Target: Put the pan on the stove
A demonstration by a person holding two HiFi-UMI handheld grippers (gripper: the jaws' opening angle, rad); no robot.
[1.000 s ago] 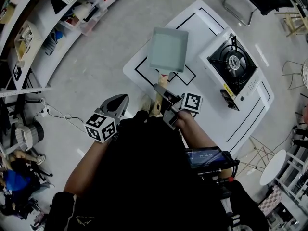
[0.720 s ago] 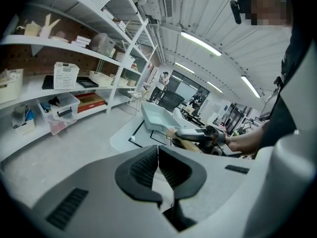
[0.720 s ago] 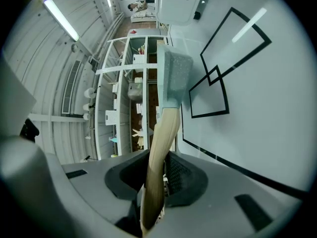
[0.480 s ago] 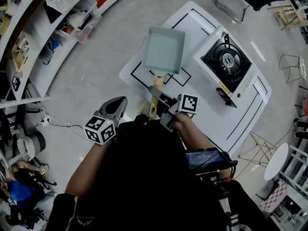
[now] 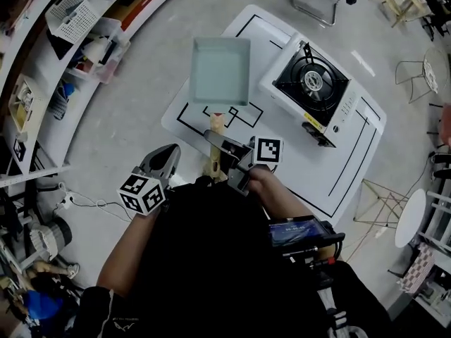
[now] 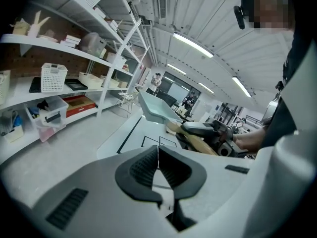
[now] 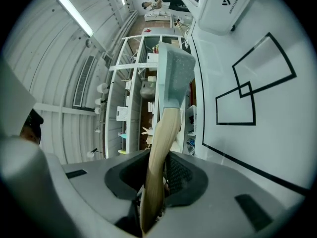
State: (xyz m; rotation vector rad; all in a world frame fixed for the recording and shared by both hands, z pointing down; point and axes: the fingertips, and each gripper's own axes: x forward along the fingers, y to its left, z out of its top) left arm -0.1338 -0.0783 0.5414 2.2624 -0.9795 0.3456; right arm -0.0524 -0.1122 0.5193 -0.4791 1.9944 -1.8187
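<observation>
To the left of the stove [image 5: 310, 83] in the head view, and not yet over it, the square pan [image 5: 220, 70] sits above the edge of the white table [image 5: 352, 167] that lies farthest from the stove. It is carried by its wooden handle [image 5: 213, 125], on which the right gripper [image 5: 215, 143] is clamped. This is probably because the handle is the only slim part a two-jaw grip can take, and it keeps the jaws clear of the stove at set-down. The left gripper [image 5: 168, 153], farther from the stove than the pan, has its jaws pressed together on nothing. It appears idle, one grip being enough. Only the head view shows the stove and the gap still to be crossed. Only the right gripper view shows the pads bearing on both sides of the handle. The left gripper view adds a side profile in which the pan appears clear of the tabletop, with the stove out of sight.
</observation>
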